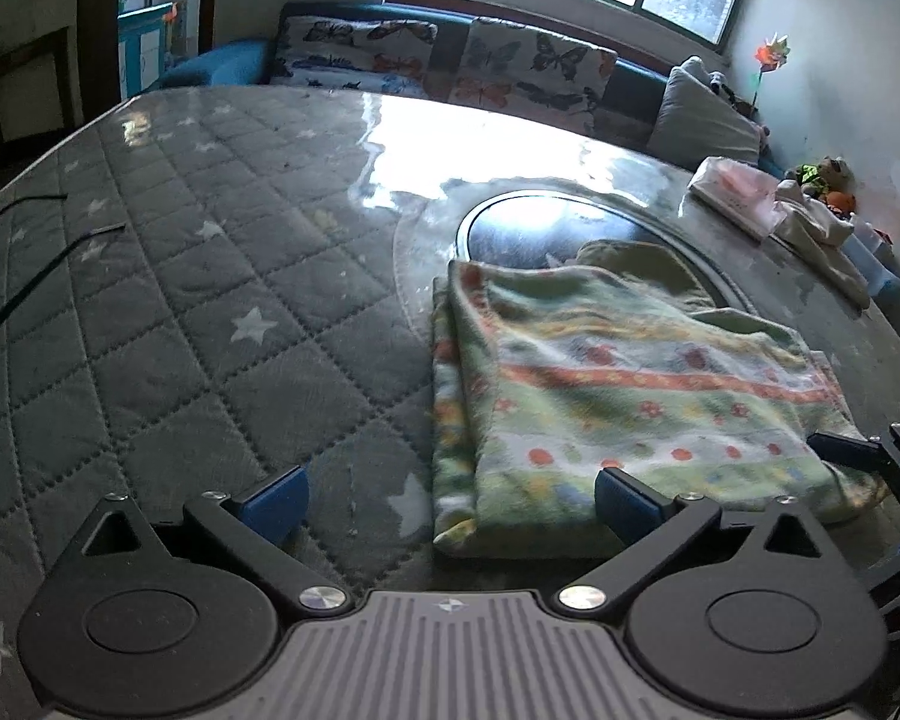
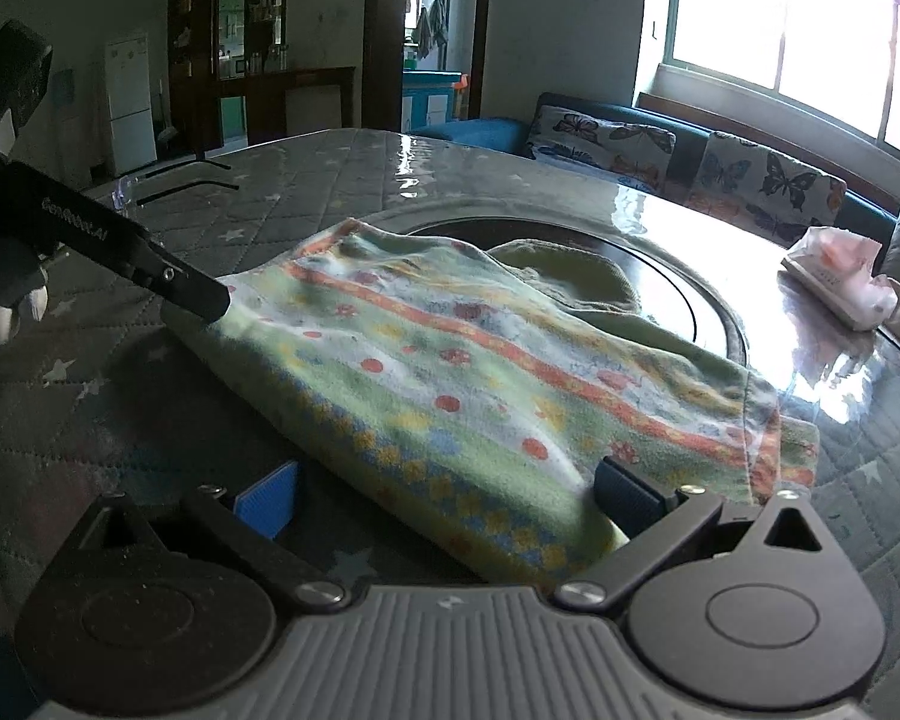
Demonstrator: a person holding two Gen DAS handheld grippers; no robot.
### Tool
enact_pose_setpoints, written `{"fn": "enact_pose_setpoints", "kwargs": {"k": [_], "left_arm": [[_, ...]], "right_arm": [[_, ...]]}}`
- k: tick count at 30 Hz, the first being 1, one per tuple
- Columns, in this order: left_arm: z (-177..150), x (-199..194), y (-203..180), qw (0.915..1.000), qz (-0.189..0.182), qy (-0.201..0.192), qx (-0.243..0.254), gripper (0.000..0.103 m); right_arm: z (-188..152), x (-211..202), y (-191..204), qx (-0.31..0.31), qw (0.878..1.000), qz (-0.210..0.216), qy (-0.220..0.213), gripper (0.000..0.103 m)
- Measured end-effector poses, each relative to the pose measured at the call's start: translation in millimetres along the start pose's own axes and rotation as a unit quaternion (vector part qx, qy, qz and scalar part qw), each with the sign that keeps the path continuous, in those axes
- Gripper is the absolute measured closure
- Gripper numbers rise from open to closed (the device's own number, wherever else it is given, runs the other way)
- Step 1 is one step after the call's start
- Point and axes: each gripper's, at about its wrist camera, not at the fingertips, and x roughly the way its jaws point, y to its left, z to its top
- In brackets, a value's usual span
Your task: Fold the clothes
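A folded green fleece garment (image 1: 624,396) with orange stripes and red dots lies on the quilted grey table cover (image 1: 198,312). It also shows in the right wrist view (image 2: 450,384). My left gripper (image 1: 450,504) is open, its jaws straddling the garment's near left corner. My right gripper (image 2: 444,498) is open at the garment's near edge, with its right finger (image 2: 630,501) against the cloth. The left gripper's finger (image 2: 192,291) touches the garment's left edge in the right wrist view. The right gripper's tip (image 1: 852,450) shows at the far right of the left wrist view.
A round dark glass turntable (image 1: 558,228) sits under the garment's far end. A tissue pack (image 2: 840,276) and crumpled cloth (image 1: 822,228) lie at the table's right. Black sticks (image 1: 54,264) lie at the left. A sofa with butterfly cushions (image 1: 534,60) stands behind.
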Motion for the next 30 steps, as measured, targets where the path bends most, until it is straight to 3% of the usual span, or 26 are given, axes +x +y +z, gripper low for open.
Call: {"fn": "enact_pose_setpoints", "kwargs": {"k": [30], "left_arm": [[0.6, 3.5, -3.4, 0.9999, 0.014, 0.002, 0.0, 0.0]], "right_arm": [[0.0, 0.6, -0.1, 0.006, 1.0, 0.004, 0.002, 0.0]]}}
